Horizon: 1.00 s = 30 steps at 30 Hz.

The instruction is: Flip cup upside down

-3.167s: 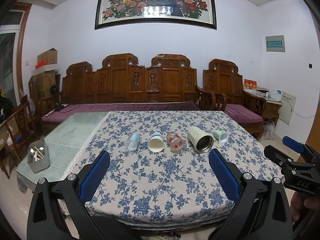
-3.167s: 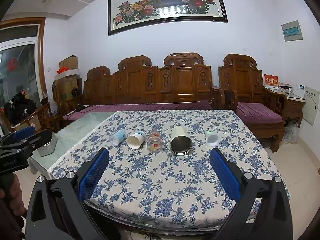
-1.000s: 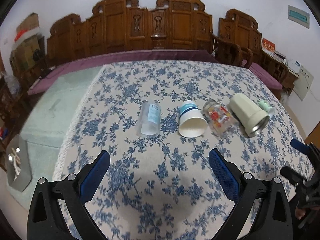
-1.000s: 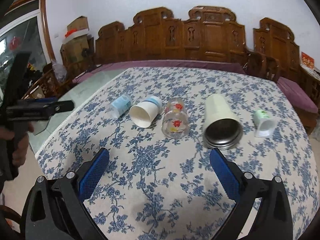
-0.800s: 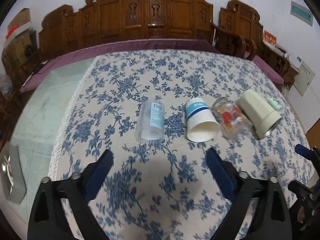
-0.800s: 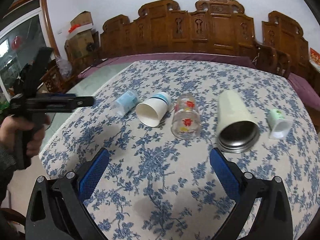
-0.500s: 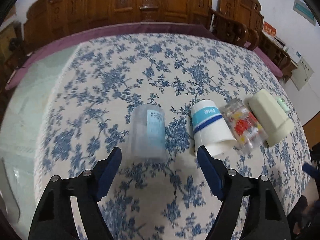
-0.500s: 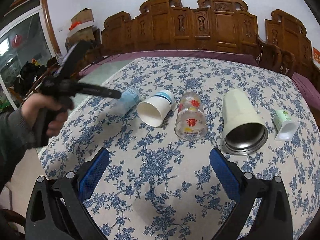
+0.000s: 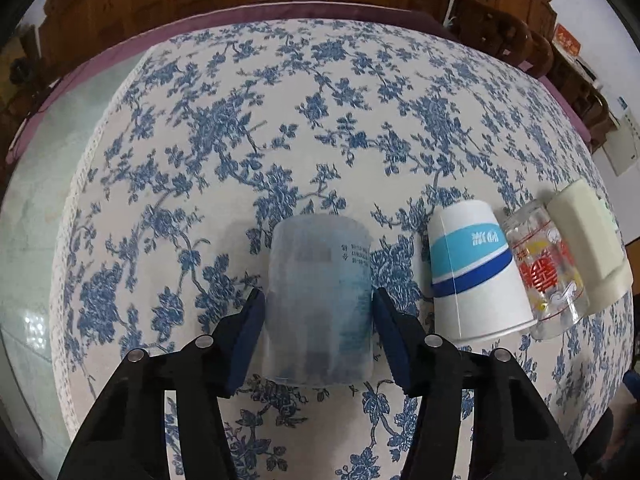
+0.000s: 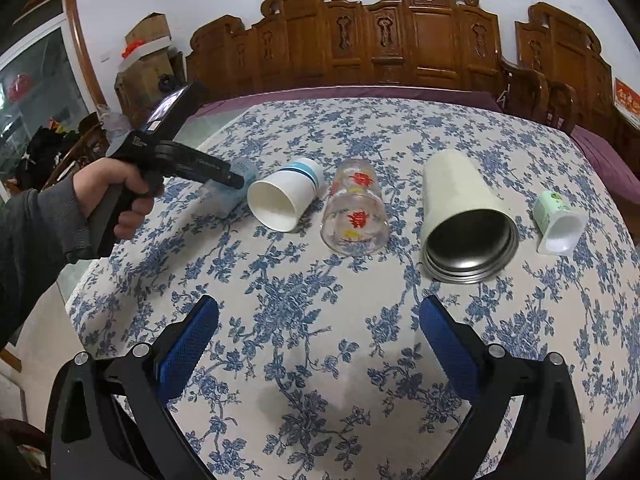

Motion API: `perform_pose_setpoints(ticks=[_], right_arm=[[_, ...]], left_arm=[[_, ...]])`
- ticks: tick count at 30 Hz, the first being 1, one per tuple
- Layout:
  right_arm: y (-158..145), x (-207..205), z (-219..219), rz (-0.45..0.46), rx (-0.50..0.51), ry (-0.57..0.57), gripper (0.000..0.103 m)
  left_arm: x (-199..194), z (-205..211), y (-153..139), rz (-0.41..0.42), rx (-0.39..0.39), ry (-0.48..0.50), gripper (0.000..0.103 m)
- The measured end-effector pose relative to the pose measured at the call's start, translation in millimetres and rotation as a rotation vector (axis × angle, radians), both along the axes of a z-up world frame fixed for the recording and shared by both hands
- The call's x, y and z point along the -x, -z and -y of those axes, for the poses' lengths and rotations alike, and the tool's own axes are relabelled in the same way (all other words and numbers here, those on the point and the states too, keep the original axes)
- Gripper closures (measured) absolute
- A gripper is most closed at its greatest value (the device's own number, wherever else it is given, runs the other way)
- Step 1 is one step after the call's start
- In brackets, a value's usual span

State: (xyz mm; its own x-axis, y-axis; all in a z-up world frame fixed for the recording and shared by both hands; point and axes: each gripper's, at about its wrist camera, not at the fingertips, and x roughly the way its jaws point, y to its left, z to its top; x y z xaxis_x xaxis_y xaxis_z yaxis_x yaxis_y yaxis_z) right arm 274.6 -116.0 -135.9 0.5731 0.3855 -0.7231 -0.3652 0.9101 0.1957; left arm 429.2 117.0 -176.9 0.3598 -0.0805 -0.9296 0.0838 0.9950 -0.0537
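A frosted translucent plastic cup (image 9: 318, 300) lies on its side on the blue-flowered tablecloth (image 9: 280, 128), mouth toward me. My left gripper (image 9: 318, 336) straddles it, blue pads touching or nearly touching both sides. In the right wrist view the cup (image 10: 230, 196) is partly hidden behind the left gripper (image 10: 236, 180). My right gripper (image 10: 316, 344) is open and empty above the near cloth.
To the right of the frosted cup lie a white paper cup (image 9: 472, 272), a printed glass (image 9: 548, 276), a cream steel tumbler (image 10: 464, 216) and a small white-green cup (image 10: 558, 216). Carved wooden benches (image 10: 400, 40) stand behind the table.
My left gripper has moved forward and down to the frosted cup and its fingers have narrowed around it. My right gripper has crept a little closer over the table.
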Motion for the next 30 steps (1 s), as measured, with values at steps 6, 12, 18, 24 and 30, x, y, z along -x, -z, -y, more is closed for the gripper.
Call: perform_pose_setpoints(ticks=[6, 12, 18, 24, 30], right_arm=[[2, 7, 9, -0.006, -0.005, 0.019, 0.002], [0, 21, 15, 0.003, -0.003, 0.022, 0.002], [-6, 36, 29, 0.021, -0.012, 0.041, 0.002], [-7, 47, 53, 0.033, -0.003, 0.075, 0.002], [-4, 53, 83, 0.030, 0.015, 0.132, 0.002]], left_arm=[[24, 6, -1, 0.009, -0.010, 0.023, 0.051], [55, 14, -16, 0.050, -0.003, 0.024, 0.052], [103, 32, -43, 0.119, 0.038, 0.032, 0.052], [151, 75, -54, 0.158, 0.080, 0.069, 0.051], [179, 121, -46, 0.152, 0.150, 0.095, 0.051]])
